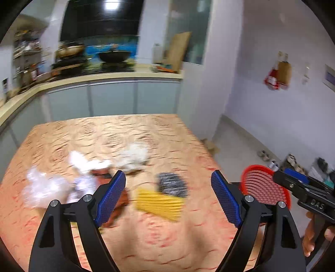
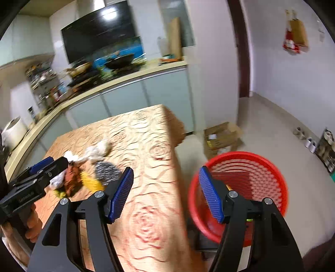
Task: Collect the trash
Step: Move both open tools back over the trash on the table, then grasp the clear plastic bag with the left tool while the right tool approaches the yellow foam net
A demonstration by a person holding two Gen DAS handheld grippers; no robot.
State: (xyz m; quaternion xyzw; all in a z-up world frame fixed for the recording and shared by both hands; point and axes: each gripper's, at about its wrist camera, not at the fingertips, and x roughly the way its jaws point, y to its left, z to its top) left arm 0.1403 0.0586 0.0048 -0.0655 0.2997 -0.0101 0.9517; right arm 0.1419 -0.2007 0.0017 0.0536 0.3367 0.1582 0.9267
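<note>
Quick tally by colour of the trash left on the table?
White, crumpled paper or plastic: 3 or more, too blurred to split
Yellow piece: 1
Black-and-white piece: 1
Brown-red piece: 1
Total: about 6, all on the table

A home kitchen: a black wok (image 1: pixel 114 56) and pans sit on a stove beneath a dark range hood (image 1: pixel 100 18), with pale cabinets (image 1: pixel 113 98) under a long counter (image 2: pixel 125 79).
</note>
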